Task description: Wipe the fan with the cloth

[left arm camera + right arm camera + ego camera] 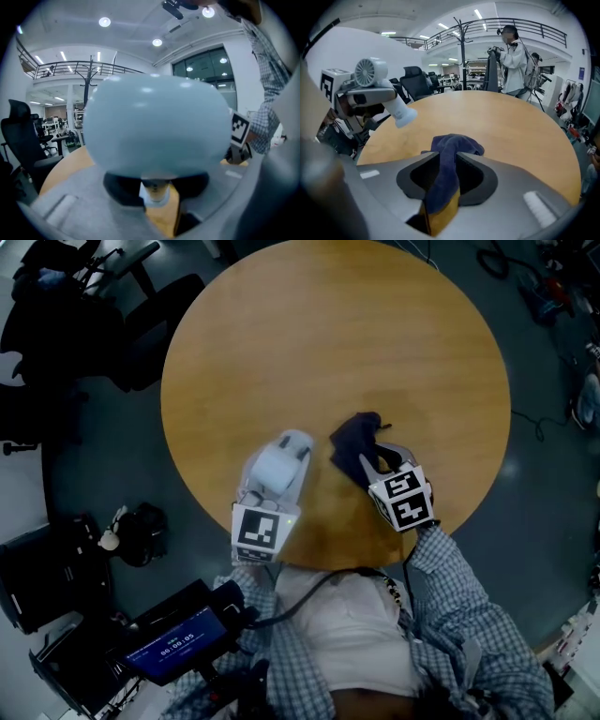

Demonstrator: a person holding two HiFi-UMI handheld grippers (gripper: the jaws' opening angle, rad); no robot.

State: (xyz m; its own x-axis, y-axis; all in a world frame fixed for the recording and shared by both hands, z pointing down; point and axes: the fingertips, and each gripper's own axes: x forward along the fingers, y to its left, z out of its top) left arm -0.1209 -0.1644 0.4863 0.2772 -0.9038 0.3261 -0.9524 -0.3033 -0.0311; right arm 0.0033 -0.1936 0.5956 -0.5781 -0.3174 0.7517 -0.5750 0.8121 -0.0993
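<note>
The left hand-held gripper (157, 190) is clamped on the stem of the fan (277, 467), holding it clear of the bench (328, 343) for access, while the right hand-held gripper (448, 161) stands with jaws parted astride the cloth (354, 442) lying on the bench, evidently positioned to seize it.

**Open-plan office with a gallery floor**

A round wooden table (375, 334) is standing on a dark floor, where cables (494, 261) are trailing at the far right. Black office chairs (21, 136) are sitting on the left, and more desks (61, 138) are lining the far end. A railed gallery (520, 26) is running overhead under round ceiling lights (104, 21). A coat stand (461, 47) is rising beyond the table, and a person (513, 61) is standing at its far side.
</note>
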